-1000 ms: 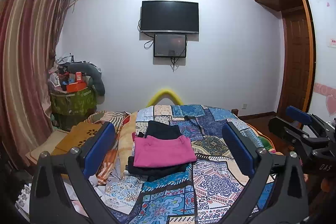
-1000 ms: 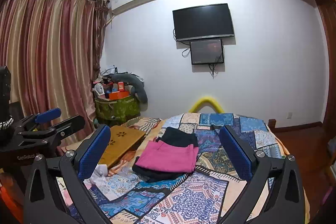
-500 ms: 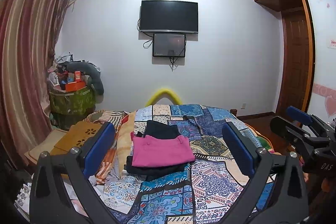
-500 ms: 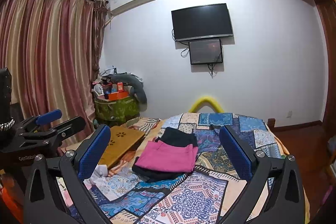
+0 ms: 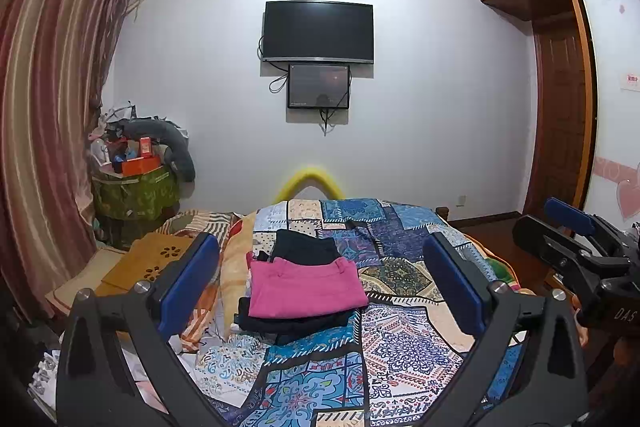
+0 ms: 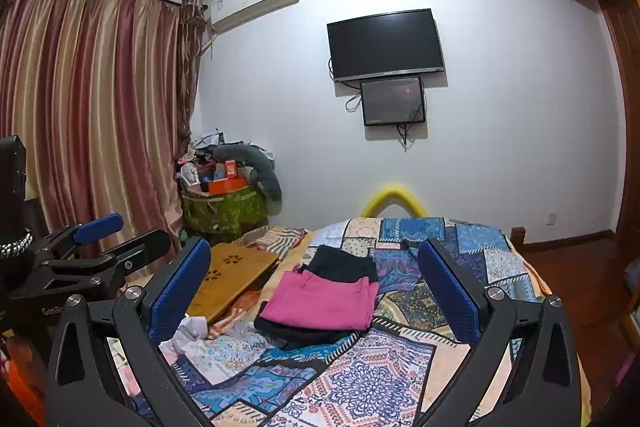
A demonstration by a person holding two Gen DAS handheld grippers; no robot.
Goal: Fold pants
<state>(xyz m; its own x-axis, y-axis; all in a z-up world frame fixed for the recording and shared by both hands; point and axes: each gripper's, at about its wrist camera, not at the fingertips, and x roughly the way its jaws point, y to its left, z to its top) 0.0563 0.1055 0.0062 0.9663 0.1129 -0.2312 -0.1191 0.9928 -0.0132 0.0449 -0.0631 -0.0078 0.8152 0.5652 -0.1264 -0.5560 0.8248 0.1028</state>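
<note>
At 12 o'clock, pink pants [image 5: 306, 287] hide most of a black garment [image 5: 294, 325] on the quilt [image 5: 400, 347]. Your left gripper [image 5: 320, 275] and right gripper [image 6: 314, 279] gape wide, empty.

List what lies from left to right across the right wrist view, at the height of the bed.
Left gripper → wooden lap desk → pink folded pants → patchwork bedspread → wooden floor.
</note>
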